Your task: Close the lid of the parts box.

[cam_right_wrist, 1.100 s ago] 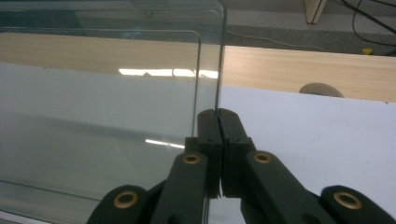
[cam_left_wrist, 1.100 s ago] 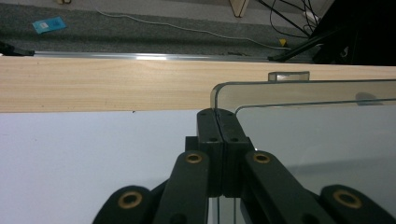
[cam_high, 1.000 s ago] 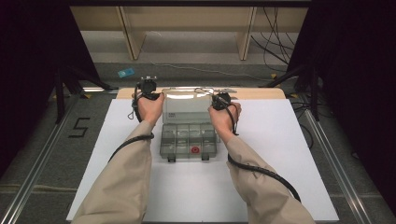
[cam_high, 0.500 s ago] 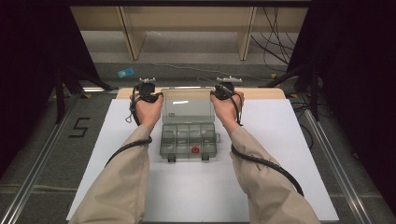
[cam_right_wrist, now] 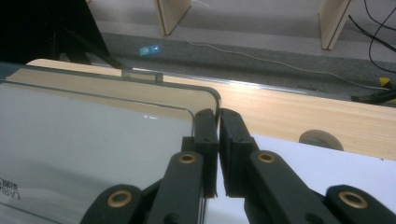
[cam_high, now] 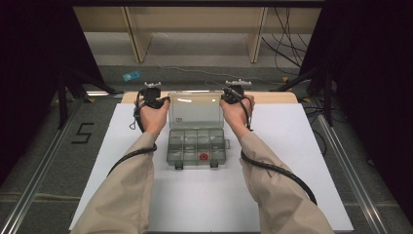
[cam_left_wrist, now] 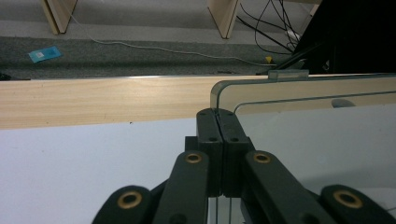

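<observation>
Holding, left side: the left gripper (cam_left_wrist: 217, 122) has its jaws pressed together on the left edge of the clear lid (cam_high: 196, 111), near its top corner; the person's left hand (cam_high: 155, 114) is wrapped round it

Left of the table: bare white sheet (cam_high: 122, 146), with a wooden strip (cam_left_wrist: 93, 100) along the far edge and a blue card (cam_high: 130, 76) on the floor beyond

Middle, the box: a clear compartment box (cam_high: 197, 146) sits at the centre of the sheet with its lid swung up from the far hinge; a small red piece (cam_high: 203, 156) lies in a front compartment, and the two latches (cam_high: 178, 165) hang free at the near wall

Holding, right side: the right gripper (cam_right_wrist: 218, 122) is closed on the lid's right edge near the top corner, with just a sliver of a gap between the jaws where the plastic runs; I judge it a lighter pinch than the left one

Risk, uneven grip: if the right pinch slips off the thin, smooth edge, the lid would twist on its hinge from the left side alone

Risk, base lifting: nothing holds the tray down, so pushing the lid too far back could tip it and spill the compartments

Risk, letting go early: the lid could drop shut with a snap
</observation>
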